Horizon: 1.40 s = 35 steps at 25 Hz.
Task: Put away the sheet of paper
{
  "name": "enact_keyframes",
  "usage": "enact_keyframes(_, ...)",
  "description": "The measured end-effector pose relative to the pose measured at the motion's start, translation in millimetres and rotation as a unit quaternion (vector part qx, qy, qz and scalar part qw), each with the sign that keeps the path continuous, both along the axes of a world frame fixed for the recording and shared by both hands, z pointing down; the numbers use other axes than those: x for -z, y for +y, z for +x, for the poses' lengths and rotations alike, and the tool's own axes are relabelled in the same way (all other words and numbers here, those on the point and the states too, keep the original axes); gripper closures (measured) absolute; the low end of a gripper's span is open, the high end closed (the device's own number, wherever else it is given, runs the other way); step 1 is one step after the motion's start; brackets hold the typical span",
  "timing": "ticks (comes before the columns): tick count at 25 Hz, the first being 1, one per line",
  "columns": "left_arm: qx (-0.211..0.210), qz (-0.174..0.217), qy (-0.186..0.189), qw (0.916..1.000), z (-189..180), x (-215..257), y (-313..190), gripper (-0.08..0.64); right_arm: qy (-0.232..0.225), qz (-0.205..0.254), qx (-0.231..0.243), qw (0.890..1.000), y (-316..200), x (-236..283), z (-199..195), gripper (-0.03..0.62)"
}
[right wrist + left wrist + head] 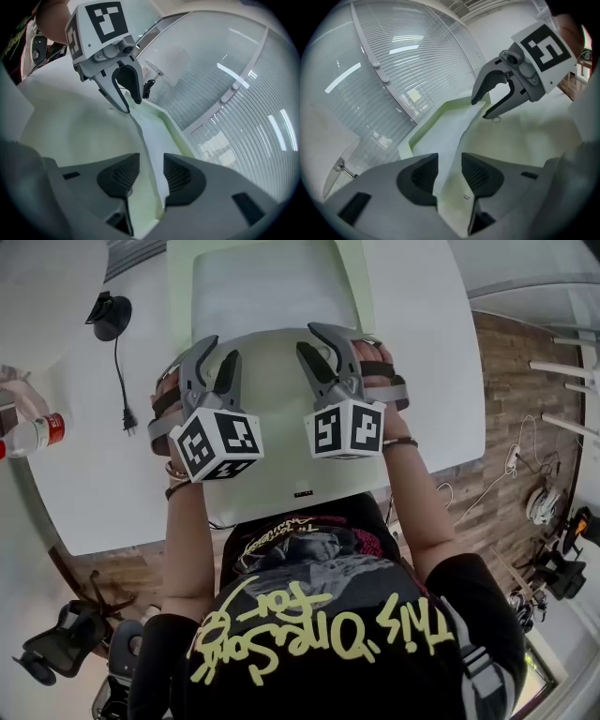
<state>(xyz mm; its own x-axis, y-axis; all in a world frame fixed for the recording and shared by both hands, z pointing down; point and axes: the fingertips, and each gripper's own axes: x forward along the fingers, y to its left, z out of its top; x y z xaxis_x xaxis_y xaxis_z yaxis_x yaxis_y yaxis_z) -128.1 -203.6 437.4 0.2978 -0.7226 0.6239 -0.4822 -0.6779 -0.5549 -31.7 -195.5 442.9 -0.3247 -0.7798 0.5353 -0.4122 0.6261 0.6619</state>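
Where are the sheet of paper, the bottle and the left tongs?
sheet of paper (272, 296): head view, on its bare upper middle.
bottle (36, 434): head view, on its clear body by the red label.
left tongs (223, 346): head view, midway between the two tips.

Bottle (39, 430) partly off-frame, L edge

Head view overhead; gripper views close, both showing paper (457, 131).

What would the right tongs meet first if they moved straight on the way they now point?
The sheet: its raised edge already stands between the open right tongs, so it comes first. Beyond it lies the green tray, though depth is hard to judge.
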Motion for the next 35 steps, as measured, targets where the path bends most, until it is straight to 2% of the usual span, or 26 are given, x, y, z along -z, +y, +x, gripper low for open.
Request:
enact_keyframes(16, 0.000, 0.000, 0.023, 0.9997, 1, 4, 23, 0.416, -0.019, 0.001, -0.018, 1.000, 28, 5, -1, 0.446)
enact_keyframes(35, 0.042, 0.008, 0.036, 0.9984, 20, 11, 76, 0.417, -0.038, 0.016, 0.005, 0.999, 76, 11, 21, 0.448)
